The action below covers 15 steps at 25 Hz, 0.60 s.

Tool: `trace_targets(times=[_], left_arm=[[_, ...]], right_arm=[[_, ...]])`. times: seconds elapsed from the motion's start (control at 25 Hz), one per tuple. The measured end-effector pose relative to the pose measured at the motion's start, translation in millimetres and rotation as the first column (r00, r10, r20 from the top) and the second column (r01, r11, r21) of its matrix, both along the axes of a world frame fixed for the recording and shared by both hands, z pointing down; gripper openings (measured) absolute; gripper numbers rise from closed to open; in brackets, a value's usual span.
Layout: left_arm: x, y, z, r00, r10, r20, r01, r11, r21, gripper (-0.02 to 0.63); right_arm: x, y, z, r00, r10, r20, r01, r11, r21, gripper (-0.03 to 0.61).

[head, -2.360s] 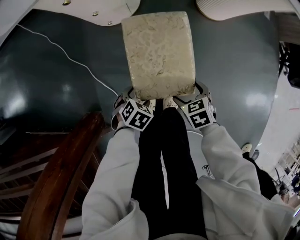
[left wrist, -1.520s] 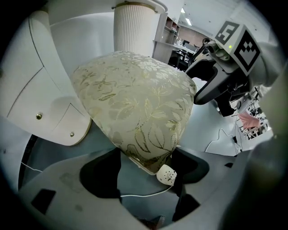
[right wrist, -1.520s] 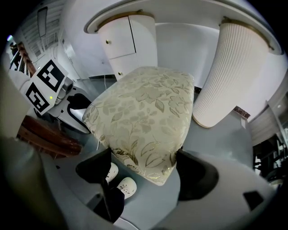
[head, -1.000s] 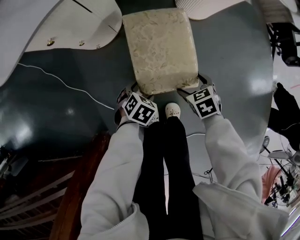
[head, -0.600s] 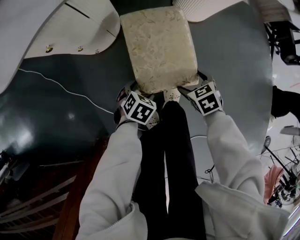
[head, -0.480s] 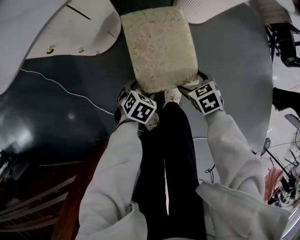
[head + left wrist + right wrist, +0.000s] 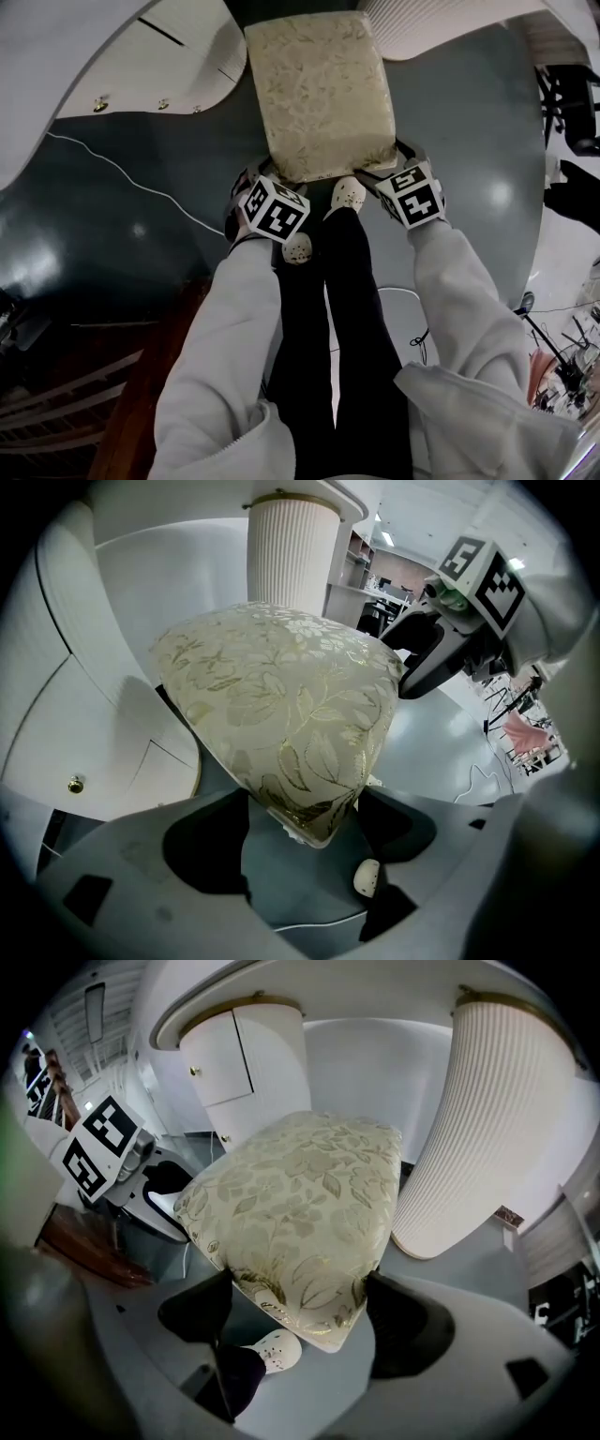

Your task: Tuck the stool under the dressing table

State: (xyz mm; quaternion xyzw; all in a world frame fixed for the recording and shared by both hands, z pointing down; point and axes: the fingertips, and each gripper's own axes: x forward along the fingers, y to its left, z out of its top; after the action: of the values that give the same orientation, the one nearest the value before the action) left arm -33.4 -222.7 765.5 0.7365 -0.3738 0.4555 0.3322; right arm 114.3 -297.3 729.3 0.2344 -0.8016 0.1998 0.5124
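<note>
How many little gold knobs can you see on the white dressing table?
3: first knob, second knob and third knob, in a row on the dressing table's front, head view. More may be hidden.

Soft glare patches sit on the glossy grey floor (image 7: 141,228); the head view's lower left lies dim. Both gripper views bend strongly, corners vignetted black.
</note>
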Motion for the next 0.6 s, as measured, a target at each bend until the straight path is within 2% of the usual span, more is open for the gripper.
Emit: trace_targets(times=[0.6], left_arm=[[-9.9,-48.8,1.3,1.0,-0.031,0.002,0.031,0.999,0.024,0.351]], right_arm=[[-11.5,-53.5,-0.6,0.999,-0.035,0.022,0.034,0.999,0.039,0.505]])
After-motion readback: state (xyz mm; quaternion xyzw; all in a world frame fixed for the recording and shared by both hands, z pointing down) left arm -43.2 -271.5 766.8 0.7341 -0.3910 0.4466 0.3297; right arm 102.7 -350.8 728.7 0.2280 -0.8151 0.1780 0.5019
